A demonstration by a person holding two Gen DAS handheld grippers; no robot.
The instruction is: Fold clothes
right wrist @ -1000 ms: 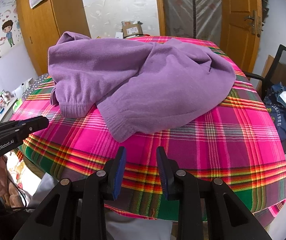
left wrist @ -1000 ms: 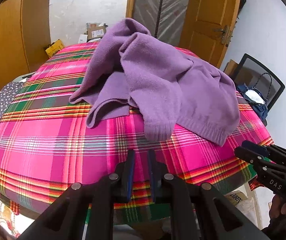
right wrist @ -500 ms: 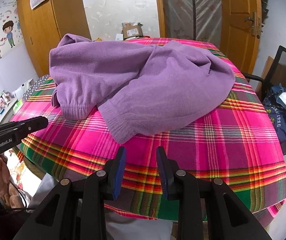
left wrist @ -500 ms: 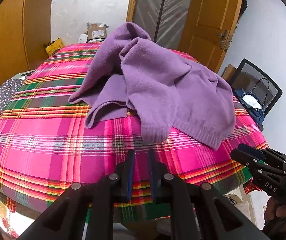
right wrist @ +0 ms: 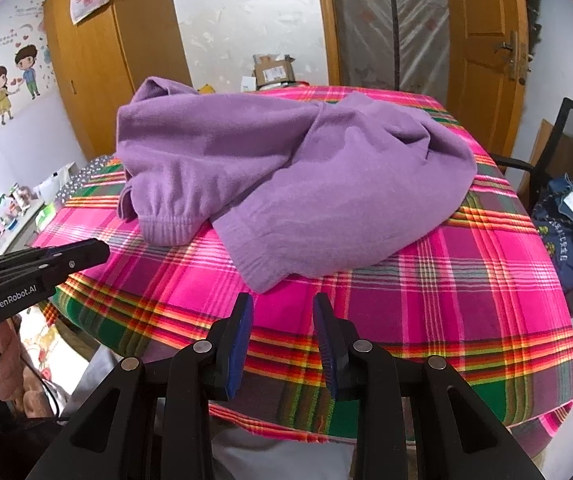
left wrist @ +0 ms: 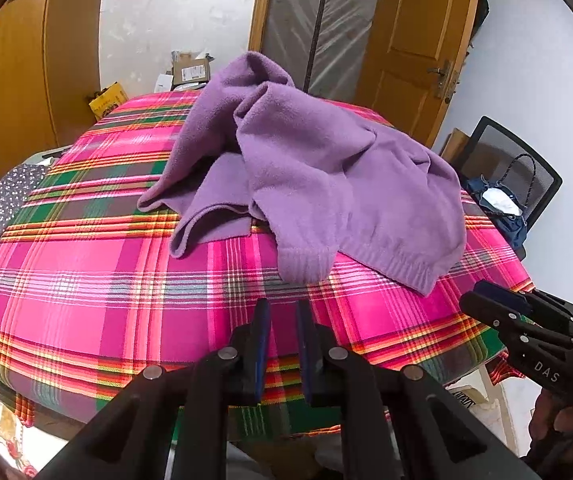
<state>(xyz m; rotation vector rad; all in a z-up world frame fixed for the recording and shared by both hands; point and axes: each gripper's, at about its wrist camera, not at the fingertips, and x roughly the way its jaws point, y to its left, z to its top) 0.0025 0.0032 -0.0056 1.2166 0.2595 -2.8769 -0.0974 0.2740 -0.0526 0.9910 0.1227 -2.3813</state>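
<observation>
Bright, even light — edges fisheye-warped

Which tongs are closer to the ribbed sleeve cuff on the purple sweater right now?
Left, narrowly. The left tongs hover just short of the ribbed sleeve cuff, almost in line with it. The right tongs sit off to the cuff's right, nearer the sweater's hem corner.

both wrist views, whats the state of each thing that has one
purple sweater: crumpled in a heap, unfolded
plaid tablecloth: spread flat over the table
left gripper: open, empty, short of the sweater
right gripper: open, empty
wooden door: closed
</observation>
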